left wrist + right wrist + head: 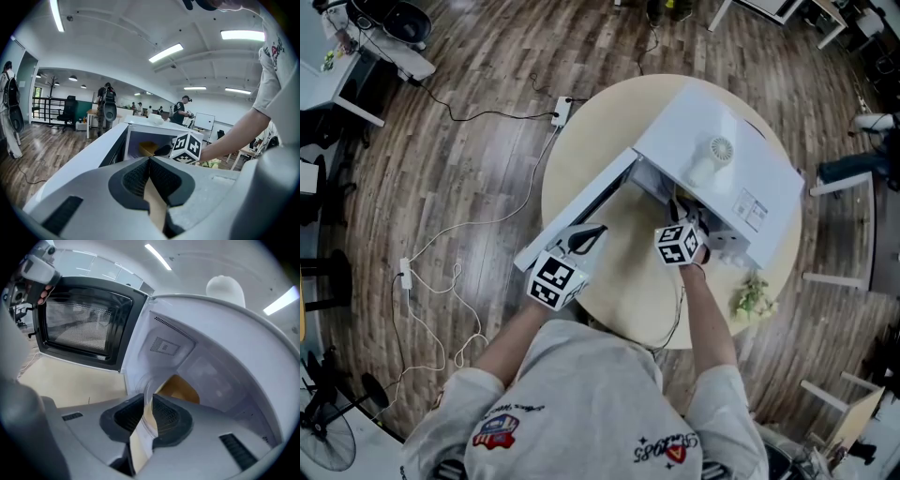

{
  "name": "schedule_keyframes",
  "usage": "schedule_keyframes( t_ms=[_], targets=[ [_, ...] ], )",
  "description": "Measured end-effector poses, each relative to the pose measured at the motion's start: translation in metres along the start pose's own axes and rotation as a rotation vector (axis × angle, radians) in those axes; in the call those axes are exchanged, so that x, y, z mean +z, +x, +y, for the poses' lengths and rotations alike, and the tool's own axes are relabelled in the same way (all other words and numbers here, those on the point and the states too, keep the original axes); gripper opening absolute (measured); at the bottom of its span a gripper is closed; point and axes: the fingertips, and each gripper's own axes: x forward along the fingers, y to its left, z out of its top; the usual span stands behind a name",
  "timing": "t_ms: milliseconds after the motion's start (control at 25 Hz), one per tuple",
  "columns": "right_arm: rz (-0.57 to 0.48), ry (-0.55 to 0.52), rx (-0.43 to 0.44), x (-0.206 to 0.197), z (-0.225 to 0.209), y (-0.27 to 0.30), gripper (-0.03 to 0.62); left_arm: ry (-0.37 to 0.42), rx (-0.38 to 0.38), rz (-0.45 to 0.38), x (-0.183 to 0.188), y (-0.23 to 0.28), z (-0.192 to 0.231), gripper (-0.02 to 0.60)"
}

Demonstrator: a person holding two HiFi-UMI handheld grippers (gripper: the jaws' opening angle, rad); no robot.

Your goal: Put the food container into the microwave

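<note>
A white microwave (722, 178) stands on the round beige table (628, 291), its door (581, 211) swung wide open to the left. A clear food container (180, 387) with yellow contents sits inside the cavity. My right gripper (149, 404) reaches into the opening and is shut on the container's thin clear rim. In the head view the right gripper (682, 217) is at the cavity's mouth. My left gripper (586, 240) hangs by the open door, shut with nothing in it. In the left gripper view the container (147, 148) shows in the cavity beside the right gripper's marker cube (187, 147).
A small white fan-like object (719, 150) lies on the microwave's top. A green leafy bunch (753, 295) lies on the table's right edge. A power strip (562, 111) and cables trail over the wooden floor at left. People stand far off in the room.
</note>
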Motion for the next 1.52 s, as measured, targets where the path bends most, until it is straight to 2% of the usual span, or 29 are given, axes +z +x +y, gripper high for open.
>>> schedule_keyframes(
  t_ms=[200, 320, 600, 760, 1120, 1520],
  targets=[
    [-0.014, 0.032, -0.009, 0.005, 0.001, -0.010, 0.064, 0.005, -0.024, 0.004, 0.002, 0.004, -0.002, 0.005],
    [-0.017, 0.015, -0.006, 0.004, 0.003, -0.020, 0.049, 0.012, -0.042, 0.001, 0.006, 0.009, -0.006, 0.005],
    [-0.001, 0.071, 0.005, -0.018, 0.002, -0.047, 0.008, 0.023, -0.064, 0.000, 0.020, 0.017, -0.020, 0.005],
    [0.009, 0.113, -0.001, -0.030, -0.007, -0.068, 0.006, 0.036, -0.073, -0.002, 0.031, 0.021, -0.029, 0.005],
    [-0.030, 0.263, 0.035, -0.060, -0.002, -0.117, 0.006, 0.038, -0.030, -0.032, 0.042, 0.020, -0.049, 0.005],
    [-0.211, 0.543, -0.007, -0.066, -0.039, -0.194, 0.005, 0.069, 0.028, -0.074, 0.054, 0.008, -0.071, 0.005]
  ],
)
